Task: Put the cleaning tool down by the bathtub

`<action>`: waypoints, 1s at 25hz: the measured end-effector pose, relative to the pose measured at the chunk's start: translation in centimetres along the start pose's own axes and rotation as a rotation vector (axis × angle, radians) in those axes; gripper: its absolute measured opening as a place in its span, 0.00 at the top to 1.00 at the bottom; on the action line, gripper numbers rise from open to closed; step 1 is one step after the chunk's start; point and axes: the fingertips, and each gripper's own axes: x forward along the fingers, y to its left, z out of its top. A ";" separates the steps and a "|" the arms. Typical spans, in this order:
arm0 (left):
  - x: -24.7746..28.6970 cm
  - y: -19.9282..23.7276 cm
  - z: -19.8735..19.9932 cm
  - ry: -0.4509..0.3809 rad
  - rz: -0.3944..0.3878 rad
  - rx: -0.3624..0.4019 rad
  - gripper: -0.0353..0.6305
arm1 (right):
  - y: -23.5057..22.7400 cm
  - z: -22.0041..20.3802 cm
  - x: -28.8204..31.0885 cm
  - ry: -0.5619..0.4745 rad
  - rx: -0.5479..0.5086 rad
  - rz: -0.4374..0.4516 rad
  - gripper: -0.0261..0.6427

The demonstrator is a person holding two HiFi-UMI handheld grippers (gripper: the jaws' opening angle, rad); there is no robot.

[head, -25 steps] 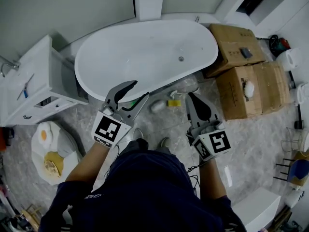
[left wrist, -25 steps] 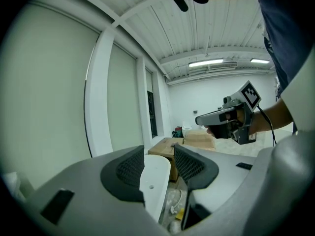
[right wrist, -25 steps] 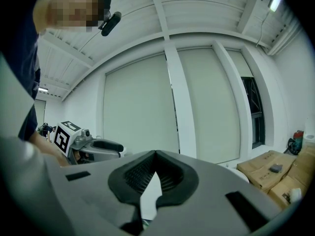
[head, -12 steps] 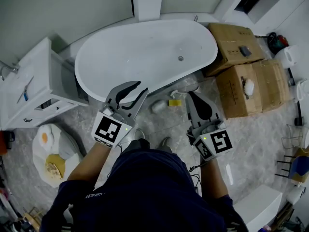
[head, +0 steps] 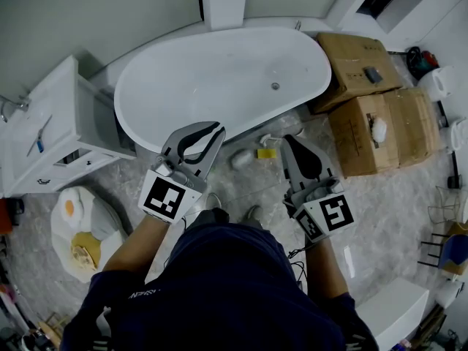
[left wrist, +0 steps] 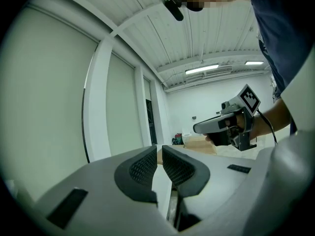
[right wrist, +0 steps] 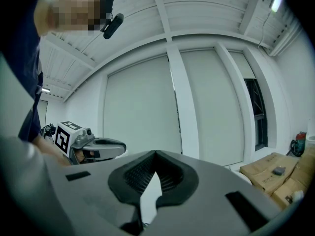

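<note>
The white bathtub [head: 219, 79] stands ahead of me in the head view. On the floor beside its near rim lies the cleaning tool [head: 265, 153], a small yellow piece with a pale part beside it, free of both grippers. My left gripper [head: 218, 131] hovers just over the tub's near rim; its jaws are closing, with a thin gap left and nothing between the pads [left wrist: 142, 167]. My right gripper [head: 290, 139] hangs over the floor to the right of the tool, shut and empty [right wrist: 155, 154].
Two cardboard boxes [head: 369, 115] sit right of the tub. A white cabinet [head: 51, 130] stands at the left, with plates [head: 77, 229] on the floor below it. Paper rolls [head: 439, 86] line the far right. My feet [head: 251, 214] rest on marble floor.
The left gripper's jaws have swung from wide apart to nearly together. Both grippers have stayed in about the same place; the tool has not moved.
</note>
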 end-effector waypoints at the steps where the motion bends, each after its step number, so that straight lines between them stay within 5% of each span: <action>1: 0.0 0.0 0.0 0.000 -0.001 -0.006 0.87 | 0.2 0.2 0.1 -0.011 0.010 0.005 0.95; 25: -0.1 1.3 0.1 -0.018 0.002 -0.057 0.90 | 0.9 -1.1 0.8 0.056 -0.039 0.022 0.95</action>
